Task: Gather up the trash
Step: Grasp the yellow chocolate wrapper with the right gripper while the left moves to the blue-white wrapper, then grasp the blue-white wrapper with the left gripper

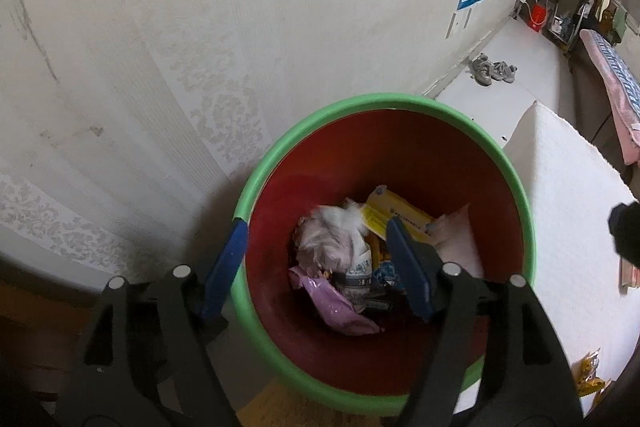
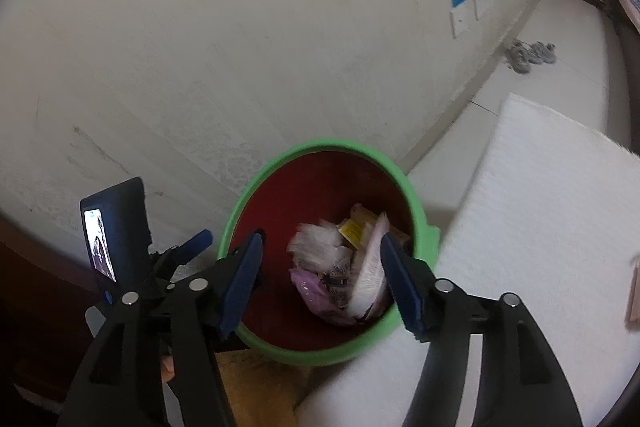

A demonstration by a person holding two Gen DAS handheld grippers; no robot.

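Note:
A bin with a green rim (image 1: 280,147) and a red inside stands against the wall. In it lie a crumpled white tissue (image 1: 332,235), a yellow packet (image 1: 396,215), a purple-pink bag (image 1: 340,303) and a pale wrapper (image 1: 456,239). My left gripper (image 1: 318,263) hangs open over the bin, nothing between its blue pads. In the right wrist view the bin's rim (image 2: 256,187) sits at centre, and my right gripper (image 2: 322,283) is open above the trash. A blurred pale wrapper (image 2: 370,267) lies just inside the right finger, apart from the pad.
A white foam slab (image 1: 568,227) lies right of the bin. Yellow snack wrappers (image 1: 588,379) sit at the lower right. Shoes (image 1: 492,69) rest by the wall. A phone (image 2: 112,235) is mounted on the left gripper. Yellow cloth (image 2: 264,387) lies beside the bin.

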